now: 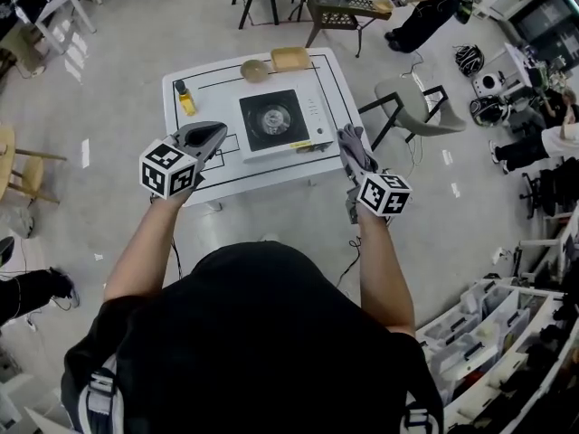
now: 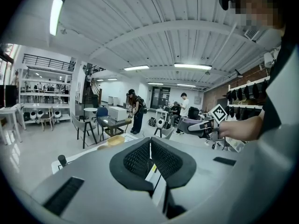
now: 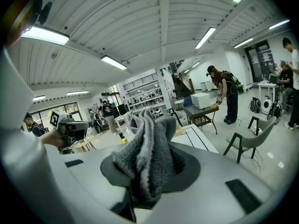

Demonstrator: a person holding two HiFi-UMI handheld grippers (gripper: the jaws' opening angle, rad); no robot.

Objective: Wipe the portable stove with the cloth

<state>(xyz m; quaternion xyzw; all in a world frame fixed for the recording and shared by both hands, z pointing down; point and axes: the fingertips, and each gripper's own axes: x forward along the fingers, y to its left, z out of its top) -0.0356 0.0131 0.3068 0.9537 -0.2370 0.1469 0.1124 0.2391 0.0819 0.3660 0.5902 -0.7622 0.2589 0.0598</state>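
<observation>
1. Room: a large open workshop with a pale glossy floor (image 1: pixel 118 206). There are ribbed ceiling panels with strip lights, and shelving stands along the far walls. Several people stand at benches in the far part.
2. Surface: a white table (image 1: pixel 204 165) marked with black lines, directly ahead of the person.
3. Surroundings: a grey chair (image 1: pixel 412 107) stands just beside the table's right edge. Racks of storage bins (image 1: pixel 484 319) stand at the near right, well apart from the table.
4. Portable stove (image 1: pixel 279 121): on the table, centre to right, lying flat. Its long axis runs left to right. The black burner plate is towards the left and the white control strip is at the right end.
5. On the far edge are a wooden tray (image 1: pixel 290 59) and a round tan object (image 1: pixel 254 70). A yellow bottle (image 1: pixel 185 99) stands upright at the far left, apart from the stove.
6. Left gripper (image 2: pixel 150 149): over the near left of the table, jaws pressed together with nothing in them.
7. Right gripper (image 3: pixel 150 174): at the near right corner, jaws clamped on the grey cloth (image 3: pixel 149 148), which bunches upward out of them.
</observation>
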